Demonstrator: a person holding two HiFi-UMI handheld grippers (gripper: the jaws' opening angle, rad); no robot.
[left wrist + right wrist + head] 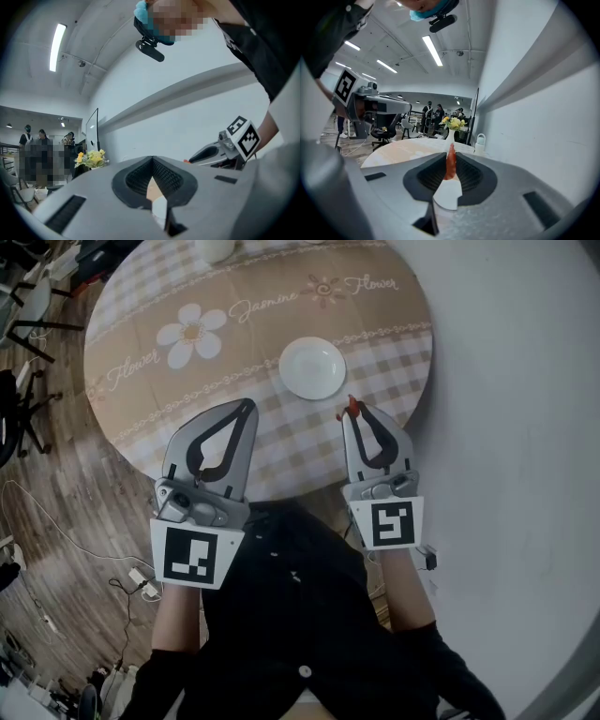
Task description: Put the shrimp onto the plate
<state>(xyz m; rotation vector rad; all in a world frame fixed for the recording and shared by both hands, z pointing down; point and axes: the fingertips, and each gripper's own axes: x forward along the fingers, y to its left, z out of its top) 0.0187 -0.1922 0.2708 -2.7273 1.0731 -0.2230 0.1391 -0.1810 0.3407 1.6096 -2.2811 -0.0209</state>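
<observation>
Your right gripper (353, 412) pinches the small red shrimp (352, 406) for carrying; the round white plate (312, 368) waits just ahead-left. Your left gripper (247, 409) sits closed, empty.

The tablecloth (234, 362) reads in cursive "Jasmine" beside a white daisy, "Flower" by a swirl, and a second "Flower" near its left edge. Cubes on the left gripper (247, 406) and right gripper (355, 412) show only black-and-white square markers
</observation>
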